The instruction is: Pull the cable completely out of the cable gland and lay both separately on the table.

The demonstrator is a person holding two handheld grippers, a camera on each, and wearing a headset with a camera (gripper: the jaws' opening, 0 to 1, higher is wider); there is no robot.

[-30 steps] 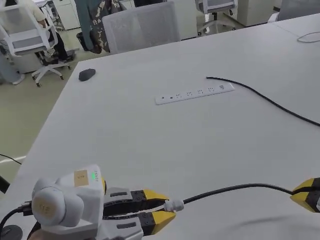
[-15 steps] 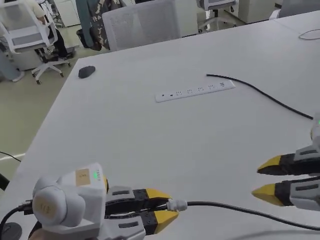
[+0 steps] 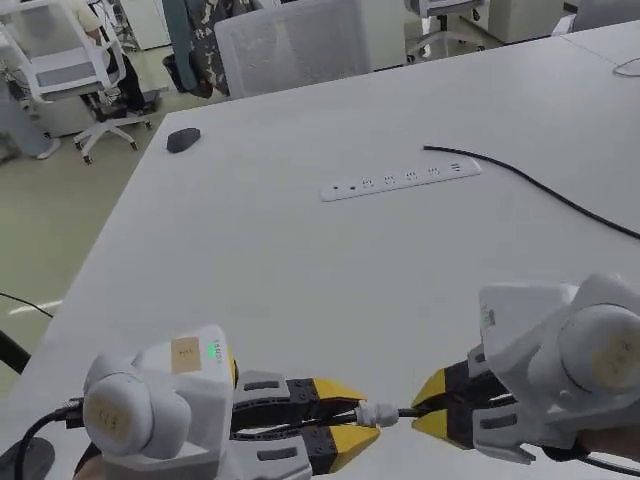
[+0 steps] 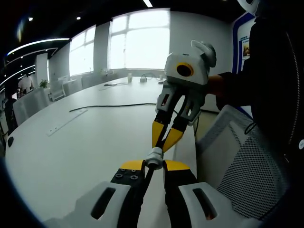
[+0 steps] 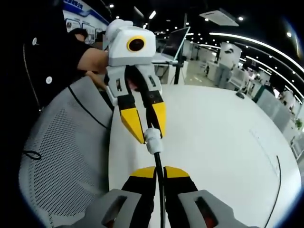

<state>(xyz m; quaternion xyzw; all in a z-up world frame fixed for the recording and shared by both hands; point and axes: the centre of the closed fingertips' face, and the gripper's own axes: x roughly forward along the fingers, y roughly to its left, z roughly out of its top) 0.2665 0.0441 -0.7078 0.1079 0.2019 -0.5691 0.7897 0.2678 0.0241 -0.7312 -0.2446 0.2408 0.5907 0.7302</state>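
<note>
The cable gland is a small white fitting with a ribbed nut. It is held just above the near edge of the tabletop, pinched at the tips of the left claw. A thin black cable leaves the gland and runs a short way to the right claw, whose yellow-tipped jaws are pressed together on it close beside the gland. The two claws face each other, tip nearly to tip.

In the right gripper view the cable runs up between that claw's own jaws to the gland.

The tabletop is broad, plain and white. Farther back lie a white power strip with its black cord trailing to the right, and a dark mouse near the far left edge. Beyond it stand a grey mesh office chair and a pale floor.
</note>
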